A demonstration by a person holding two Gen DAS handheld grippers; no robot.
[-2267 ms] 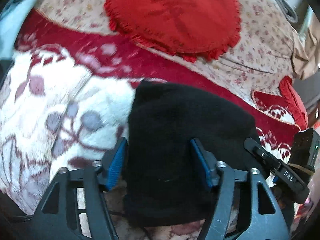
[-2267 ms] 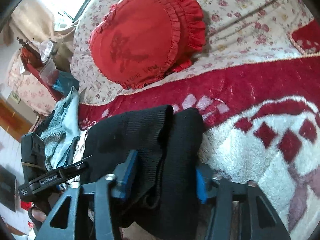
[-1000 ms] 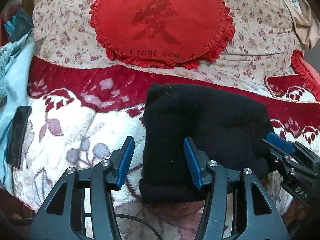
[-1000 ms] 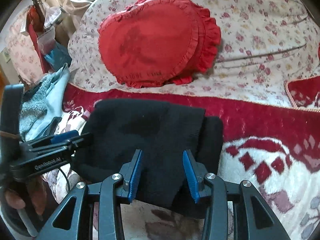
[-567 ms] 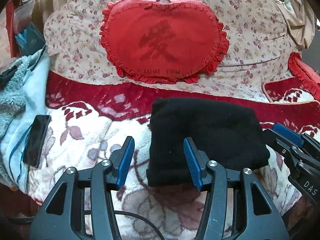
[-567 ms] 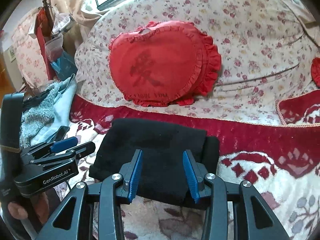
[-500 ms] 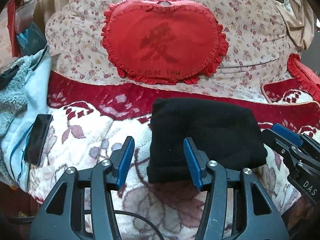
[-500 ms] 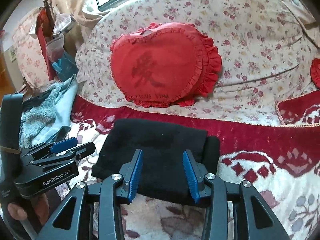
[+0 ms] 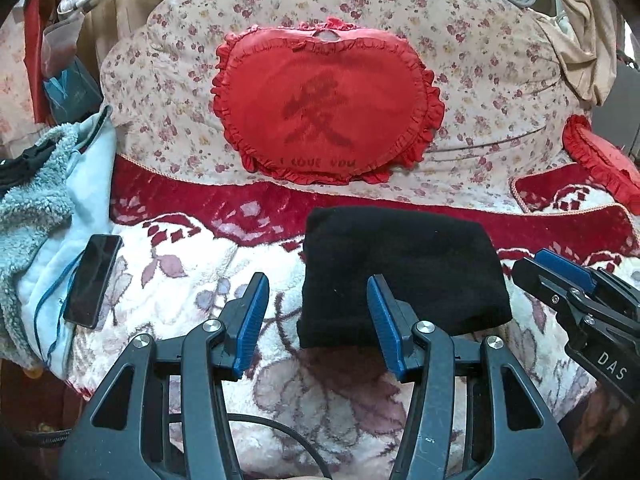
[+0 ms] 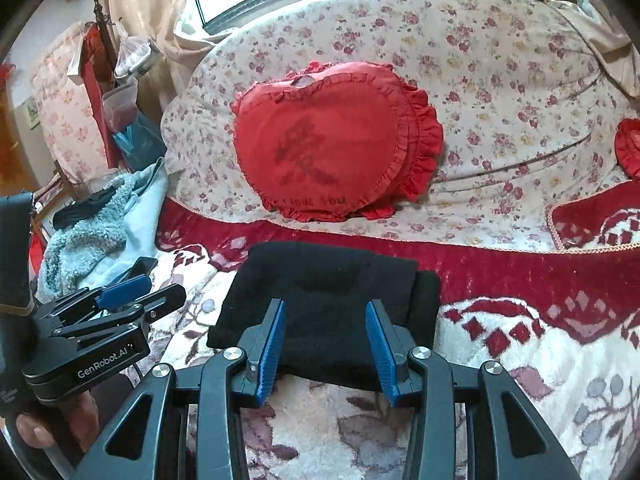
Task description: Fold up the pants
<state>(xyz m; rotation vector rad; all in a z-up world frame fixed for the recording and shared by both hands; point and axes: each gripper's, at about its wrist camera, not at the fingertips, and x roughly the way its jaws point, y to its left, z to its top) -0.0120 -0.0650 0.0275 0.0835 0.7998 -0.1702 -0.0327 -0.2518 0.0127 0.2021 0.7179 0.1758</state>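
The black pants (image 9: 400,268) lie folded into a compact rectangle on the red and white blanket (image 9: 200,280); they also show in the right wrist view (image 10: 328,292). My left gripper (image 9: 316,312) is open and empty, held back from the pants' near left edge. My right gripper (image 10: 324,344) is open and empty, held back above the pants' near edge. Each gripper shows at the side of the other's view.
A red heart cushion (image 9: 324,108) leans on the floral sofa back (image 9: 480,60). A black phone (image 9: 94,280) with a cable lies at the left beside a light blue fleece garment (image 9: 36,208). Another red cushion (image 9: 600,160) sits at the right.
Both grippers let go of the pants and pulled back and up. The folded pants now lie free on the blanket.
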